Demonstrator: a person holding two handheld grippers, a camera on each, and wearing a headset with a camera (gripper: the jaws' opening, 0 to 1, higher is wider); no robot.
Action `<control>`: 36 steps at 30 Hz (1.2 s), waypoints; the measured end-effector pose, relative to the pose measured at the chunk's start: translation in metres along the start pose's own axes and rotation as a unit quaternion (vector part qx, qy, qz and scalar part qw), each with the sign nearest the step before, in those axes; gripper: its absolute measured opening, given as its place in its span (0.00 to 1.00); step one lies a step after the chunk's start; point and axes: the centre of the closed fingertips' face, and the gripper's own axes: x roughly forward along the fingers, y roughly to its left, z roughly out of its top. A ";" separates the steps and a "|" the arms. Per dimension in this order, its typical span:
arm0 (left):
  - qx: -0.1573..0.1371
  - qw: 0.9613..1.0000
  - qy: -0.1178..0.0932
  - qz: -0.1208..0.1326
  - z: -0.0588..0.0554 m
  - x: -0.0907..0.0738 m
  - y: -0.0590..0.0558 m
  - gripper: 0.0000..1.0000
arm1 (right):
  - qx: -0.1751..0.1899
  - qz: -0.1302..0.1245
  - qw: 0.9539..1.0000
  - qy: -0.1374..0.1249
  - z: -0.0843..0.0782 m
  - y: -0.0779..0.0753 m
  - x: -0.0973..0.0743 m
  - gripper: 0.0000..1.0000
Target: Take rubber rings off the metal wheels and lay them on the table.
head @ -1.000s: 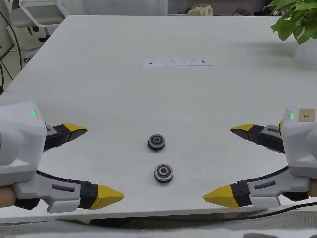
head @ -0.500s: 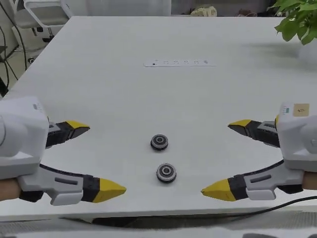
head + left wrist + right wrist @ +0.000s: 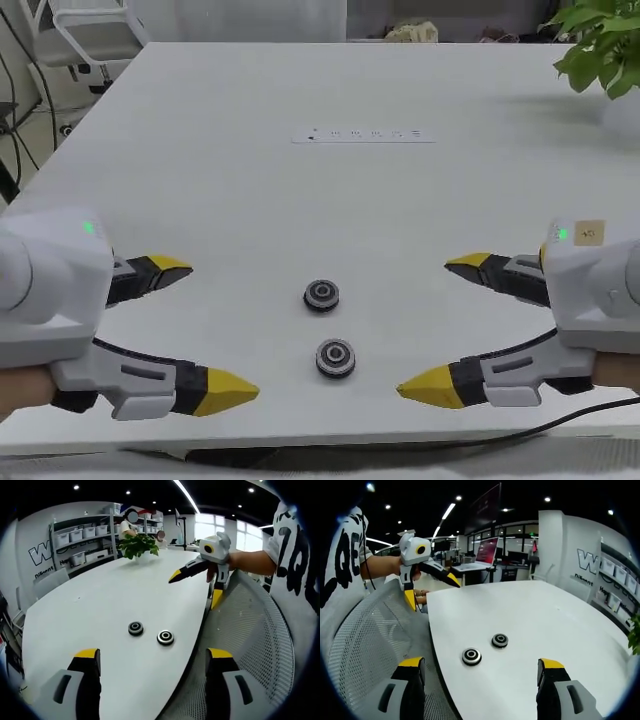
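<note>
Lower left, the left gripper (image 3: 215, 327) gapes empty. Lower centre, the upper wheel (image 3: 321, 296) and lower wheel (image 3: 335, 358) lie on the table (image 3: 350, 200), rubber rings (image 3: 308, 297) seemingly on both: all work remains. Lower right, the right gripper (image 3: 425, 328) gapes empty.

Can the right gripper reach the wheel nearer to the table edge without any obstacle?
Probably yes. The right gripper is open, facing the near wheel, and only bare table lies between them; the other wheel sits farther back, apart.
</note>
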 end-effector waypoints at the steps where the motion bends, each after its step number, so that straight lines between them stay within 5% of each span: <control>1: 0.000 1.000 -0.001 -0.002 0.000 0.001 0.000 0.84 | 0.000 0.002 1.000 -0.001 0.000 0.001 0.001 0.92; 36: 0.001 1.000 -0.002 -0.022 0.000 0.020 0.013 0.74 | -0.032 0.045 0.998 0.016 -0.014 -0.003 0.018 0.78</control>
